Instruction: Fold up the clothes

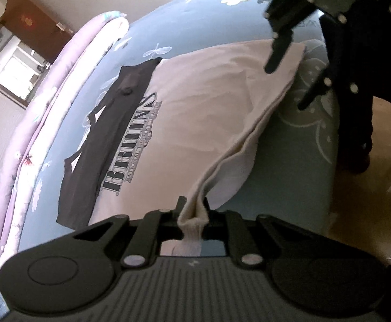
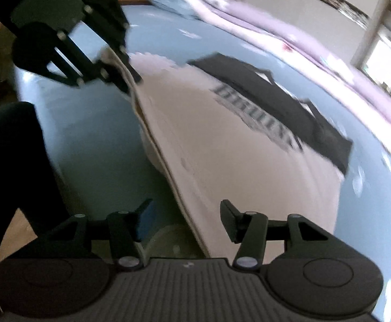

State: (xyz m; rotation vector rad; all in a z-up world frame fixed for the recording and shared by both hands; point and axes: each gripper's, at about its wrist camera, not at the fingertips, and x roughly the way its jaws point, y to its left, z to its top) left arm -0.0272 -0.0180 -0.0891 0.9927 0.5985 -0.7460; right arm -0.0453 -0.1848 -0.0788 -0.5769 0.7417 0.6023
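A white T-shirt with dark lettering and a dark panel lies folded on the blue bed sheet. My left gripper is shut on the near end of its folded edge, and the cloth bunches between the pads. At the far corner my right gripper hangs open, one finger over the shirt and one over the sheet. In the right wrist view the shirt has its folded edge running between the spread fingers of my right gripper, with no pad pressing on it. My left gripper pinches the far end.
A pink flowered quilt is rolled along the far side of the bed. The bed's edge drops to a pale floor. A person's dark sleeve fills the left of the right wrist view. A doorway shows beyond.
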